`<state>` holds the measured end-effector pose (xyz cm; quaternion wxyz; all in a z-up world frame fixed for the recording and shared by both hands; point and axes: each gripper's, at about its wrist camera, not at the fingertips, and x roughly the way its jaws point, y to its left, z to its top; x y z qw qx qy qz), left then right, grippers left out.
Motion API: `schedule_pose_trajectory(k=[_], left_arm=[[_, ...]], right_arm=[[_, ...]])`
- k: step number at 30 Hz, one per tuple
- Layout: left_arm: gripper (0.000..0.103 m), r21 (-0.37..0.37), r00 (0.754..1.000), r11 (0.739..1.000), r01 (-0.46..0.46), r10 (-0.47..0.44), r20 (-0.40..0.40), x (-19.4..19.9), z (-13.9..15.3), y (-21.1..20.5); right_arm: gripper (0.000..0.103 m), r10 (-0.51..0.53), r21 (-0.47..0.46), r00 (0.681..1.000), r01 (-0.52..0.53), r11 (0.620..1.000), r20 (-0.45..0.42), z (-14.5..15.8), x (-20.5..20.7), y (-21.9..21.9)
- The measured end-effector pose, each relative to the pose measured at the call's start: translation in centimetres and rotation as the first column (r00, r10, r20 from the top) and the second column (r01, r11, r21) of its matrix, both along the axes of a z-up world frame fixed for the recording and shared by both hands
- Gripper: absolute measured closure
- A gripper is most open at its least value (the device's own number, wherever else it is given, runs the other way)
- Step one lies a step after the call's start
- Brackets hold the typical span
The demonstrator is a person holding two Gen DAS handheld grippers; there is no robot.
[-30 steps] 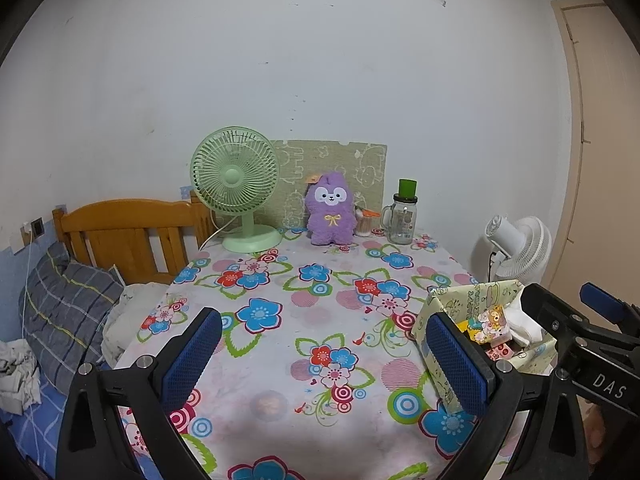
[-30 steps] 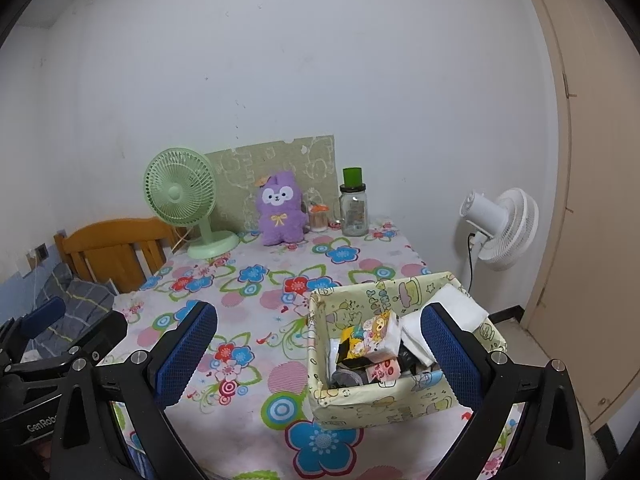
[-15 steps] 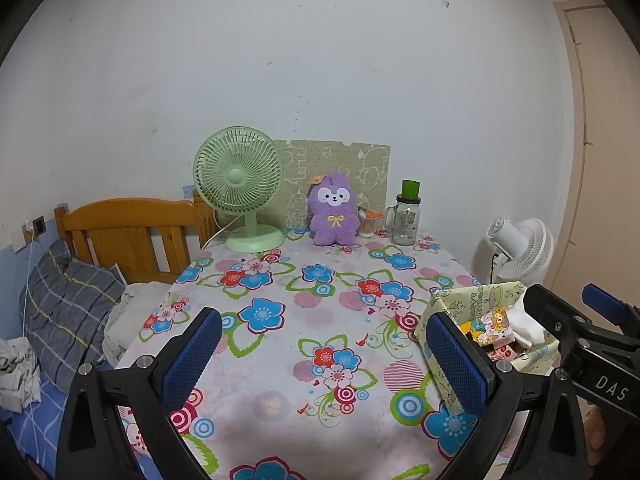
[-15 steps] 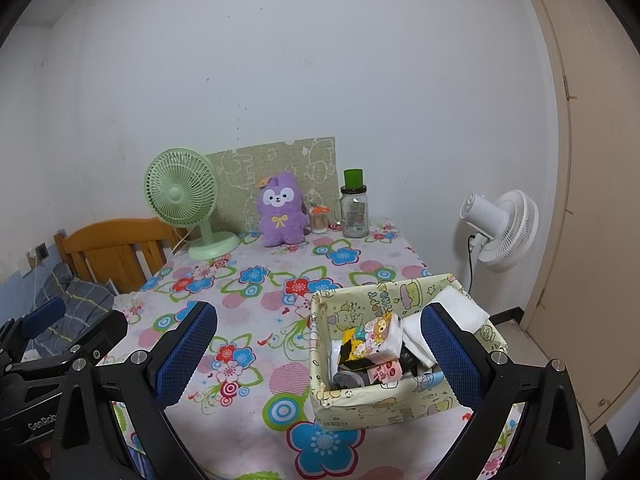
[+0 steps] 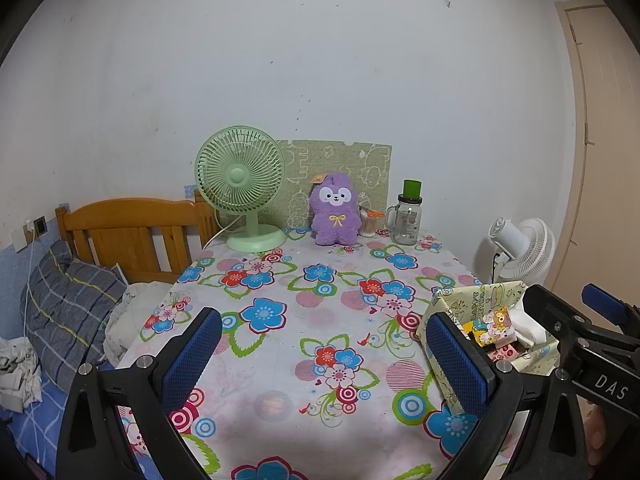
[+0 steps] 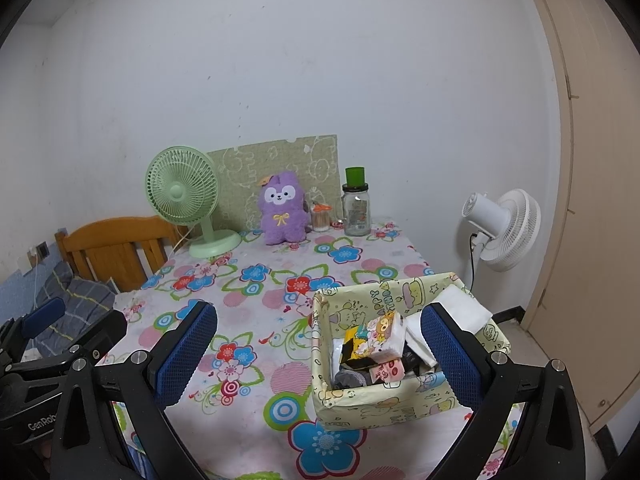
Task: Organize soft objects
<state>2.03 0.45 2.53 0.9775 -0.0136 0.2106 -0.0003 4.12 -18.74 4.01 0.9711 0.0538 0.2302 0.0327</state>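
A pale yellow patterned storage box (image 6: pixel 384 404) stands at the table's near right, holding tissue packs (image 6: pixel 384 336), white cloths (image 6: pixel 464 312) and dark items. It also shows in the left wrist view (image 5: pixel 464 304). A purple plush toy (image 5: pixel 335 216) (image 6: pixel 282 210) sits upright at the table's far edge. My left gripper (image 5: pixel 326 354) is open and empty above the near middle of the floral tablecloth (image 5: pixel 312 304). My right gripper (image 6: pixel 318 354) is open and empty, with its right finger in front of the box.
A green desk fan (image 5: pixel 242 188), a glass jar with a green lid (image 5: pixel 408 216) and a small cotton-swab cup (image 5: pixel 368 224) stand along the back. A white floor fan (image 6: pixel 500 228) and a door are to the right. A bed with a wooden headboard (image 5: pixel 128 228) is to the left.
Both grippers have drifted slightly; the view has shifted a little. Nothing was grasped or released, and the jaws stay open.
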Motion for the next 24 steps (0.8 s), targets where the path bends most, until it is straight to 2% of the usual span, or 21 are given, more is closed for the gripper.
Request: schedule_pose_trajectory(k=[24], left_arm=[[0.000, -0.002, 1.000, 1.000, -0.006, 0.006, -0.004, 0.01, -0.43, 0.49]], right_arm=[[0.000, 0.001, 0.000, 1.000, -0.001, 1.000, -0.004, -0.18, 0.10, 0.12]])
